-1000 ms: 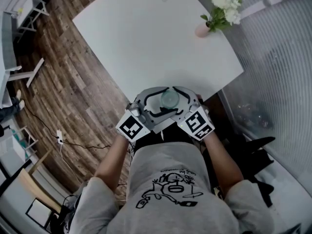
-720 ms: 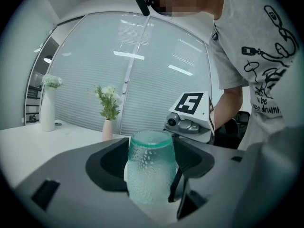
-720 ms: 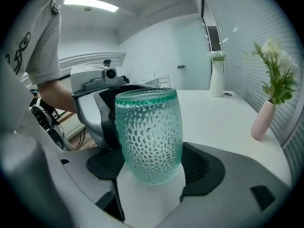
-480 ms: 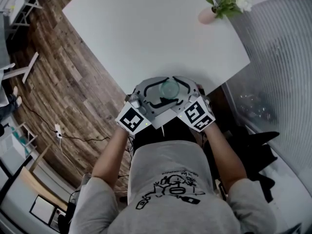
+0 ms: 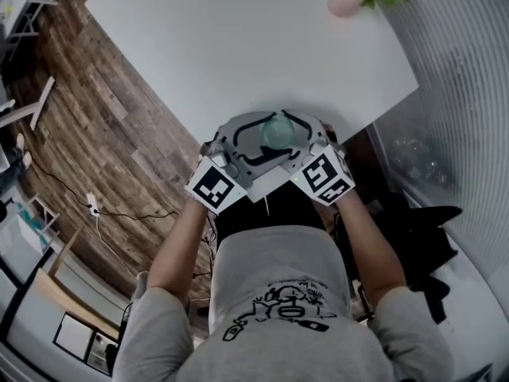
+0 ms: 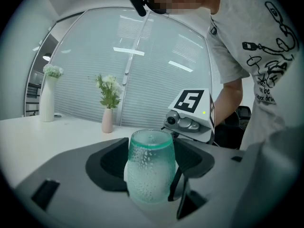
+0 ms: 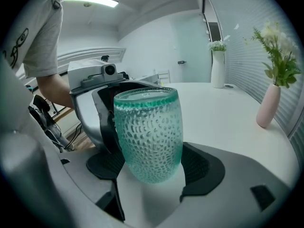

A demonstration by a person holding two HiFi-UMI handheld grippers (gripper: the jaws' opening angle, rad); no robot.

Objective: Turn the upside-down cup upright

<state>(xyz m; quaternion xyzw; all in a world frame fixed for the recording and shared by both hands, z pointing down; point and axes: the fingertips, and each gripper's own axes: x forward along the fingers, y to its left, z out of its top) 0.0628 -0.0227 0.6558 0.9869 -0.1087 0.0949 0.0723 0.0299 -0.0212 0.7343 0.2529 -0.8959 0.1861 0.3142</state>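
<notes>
both tools have sunk over the worktop's (image 5: 238, 46) near edge; left tool (image 6: 152, 163) and right tool (image 7: 152, 167) each clamp the green cup (image 5: 278, 130).

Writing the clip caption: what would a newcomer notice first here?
First, the green dimpled glass cup at the near corner of the white table. The left gripper and the right gripper grip it from opposite sides. Next comes the pink vase of flowers at the table's far right corner, then the person in a grey printed T-shirt leaning over the cup.
</notes>
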